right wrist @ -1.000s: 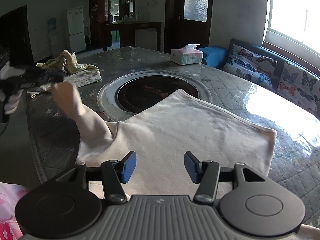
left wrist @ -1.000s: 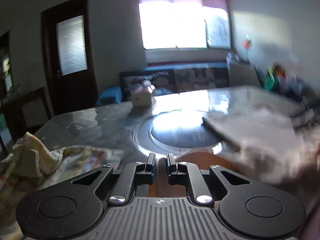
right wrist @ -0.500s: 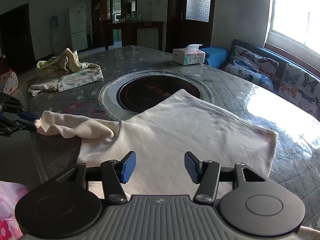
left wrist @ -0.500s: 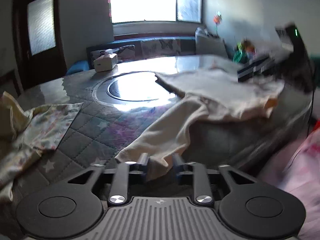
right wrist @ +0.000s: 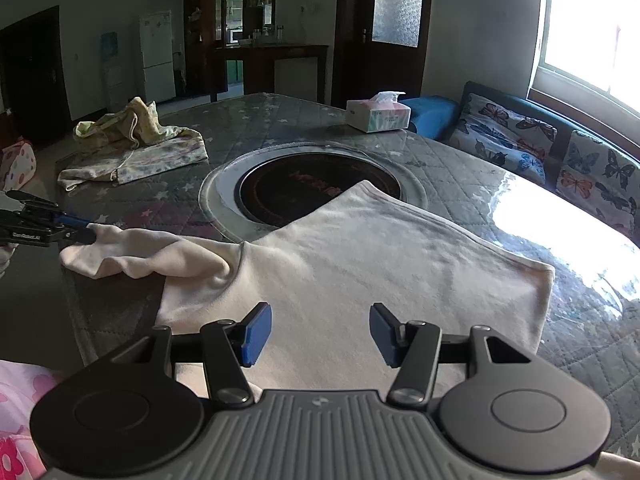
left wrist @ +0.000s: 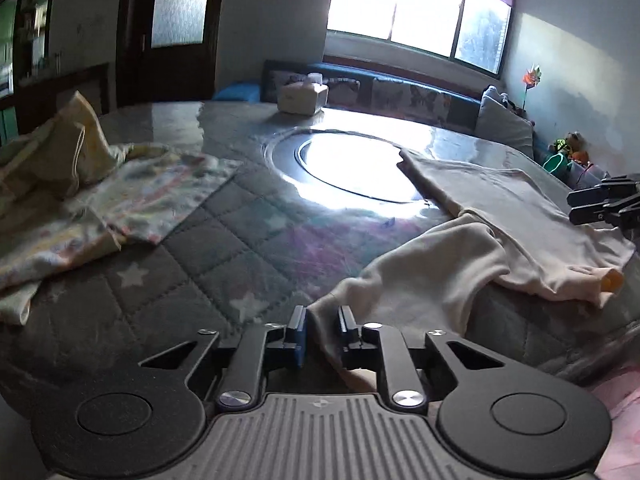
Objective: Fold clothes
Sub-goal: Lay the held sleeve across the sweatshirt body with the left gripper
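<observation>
1. The cream shirt (right wrist: 360,264) lies spread flat on the near part of the table (right wrist: 460,168), its body reaching from the near edge up to the round dark inset (right wrist: 316,188) in the middle, with one top corner lying over the inset's rim.
2. Its sleeve (right wrist: 148,258) runs out to the left along the table's near edge, wrinkled and bunched, its cuff right at the table's corner.
3. The left gripper (left wrist: 322,328) has its jaws around the sleeve's cuff (left wrist: 324,320); they have just been closing, and the cloth sits pinched between the narrow pads (in the right wrist view the same gripper (right wrist: 80,230) shows at the far left, its tips at the sleeve's end).
4. The right gripper (right wrist: 316,332) hovers over the shirt's lower part with its blue pads (right wrist: 256,332) standing well apart and nothing between them.
5. In the left wrist view the shirt's near edge (left wrist: 560,280) is folded a little, and a small orange bit shows at its right end.
6. A second pile of clothes (right wrist: 132,148), pale yellow and flowered, lies crumpled on the far left part of the table, well apart from the shirt.
7. A tissue box (right wrist: 378,114) stands near the table's far edge, beyond the inset.
8. Behind the table a sofa with butterfly-print cushions (right wrist: 516,136) runs under a bright window (right wrist: 592,32); a white fridge (right wrist: 156,56) stands in the back of the room.
</observation>
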